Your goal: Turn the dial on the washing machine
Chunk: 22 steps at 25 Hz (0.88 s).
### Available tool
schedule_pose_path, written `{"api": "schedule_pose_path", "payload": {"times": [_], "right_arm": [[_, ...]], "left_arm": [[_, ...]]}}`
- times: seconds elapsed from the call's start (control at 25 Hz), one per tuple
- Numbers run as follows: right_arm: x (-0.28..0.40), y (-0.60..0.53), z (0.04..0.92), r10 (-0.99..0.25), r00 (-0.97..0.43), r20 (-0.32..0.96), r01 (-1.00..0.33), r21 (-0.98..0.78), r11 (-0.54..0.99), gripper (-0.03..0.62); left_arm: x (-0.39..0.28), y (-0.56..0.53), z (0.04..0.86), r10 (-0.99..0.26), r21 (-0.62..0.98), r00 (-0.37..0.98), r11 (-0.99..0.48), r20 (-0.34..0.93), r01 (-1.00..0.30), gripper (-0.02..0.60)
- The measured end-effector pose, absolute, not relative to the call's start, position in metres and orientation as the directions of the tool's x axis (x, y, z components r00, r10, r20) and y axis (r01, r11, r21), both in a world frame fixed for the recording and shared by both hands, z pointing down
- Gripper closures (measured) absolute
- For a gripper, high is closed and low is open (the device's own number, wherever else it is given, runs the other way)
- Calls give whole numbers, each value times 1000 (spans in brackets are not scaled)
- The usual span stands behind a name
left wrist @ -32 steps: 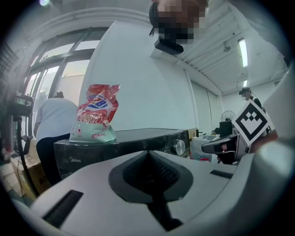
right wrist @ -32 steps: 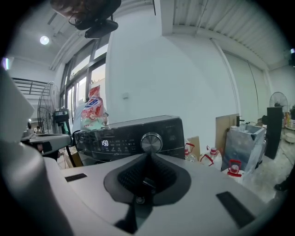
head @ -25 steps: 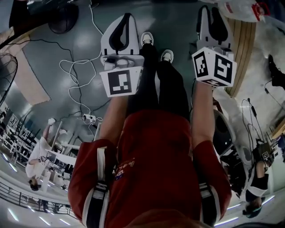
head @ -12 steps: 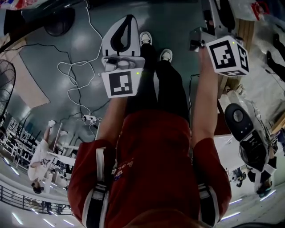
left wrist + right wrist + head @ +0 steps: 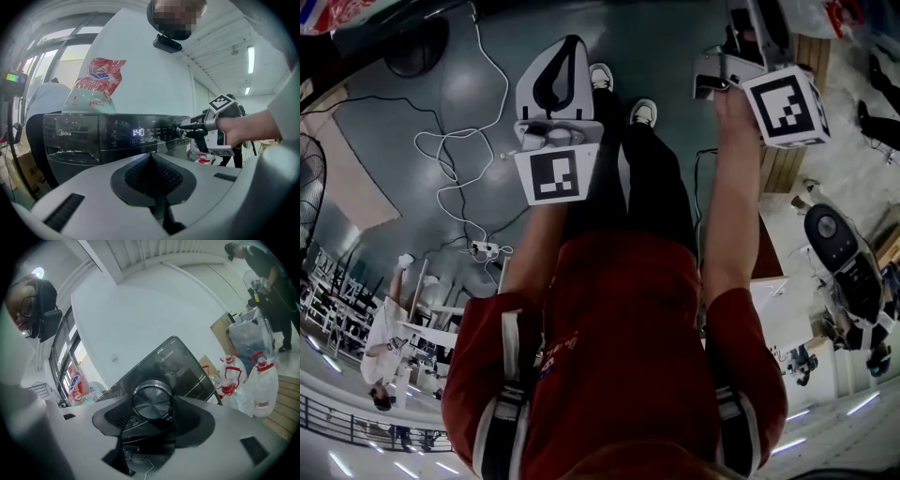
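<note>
Rolled and swung rightward, right claw [image 5: 153,411] has just opened wide; dial [image 5: 152,398] sits dead ahead between its jaws; left claw [image 5: 151,159] closed.

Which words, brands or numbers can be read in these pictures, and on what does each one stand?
"Midea": on the washing machine's control panel, at its left end.
"1:40": on the lit display of that panel.
Small labels by the display and round the dial: too small to read.
Print on the red bag on top: blurred.
</note>
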State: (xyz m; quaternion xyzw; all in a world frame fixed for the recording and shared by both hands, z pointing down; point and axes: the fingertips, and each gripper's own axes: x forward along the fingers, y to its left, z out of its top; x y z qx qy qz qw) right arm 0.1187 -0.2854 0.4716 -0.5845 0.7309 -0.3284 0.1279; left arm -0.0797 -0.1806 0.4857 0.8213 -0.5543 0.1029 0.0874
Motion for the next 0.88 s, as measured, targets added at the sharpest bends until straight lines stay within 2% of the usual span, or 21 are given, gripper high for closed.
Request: {"api": "schedule_pose_path", "payload": {"times": [0.88], "right_arm": [[118,-283,474,-938,-265,224,-812,-576,92,319]], "left_arm": [[-74,-173,490,-892,48,361,-362,273,-931,572]]}}
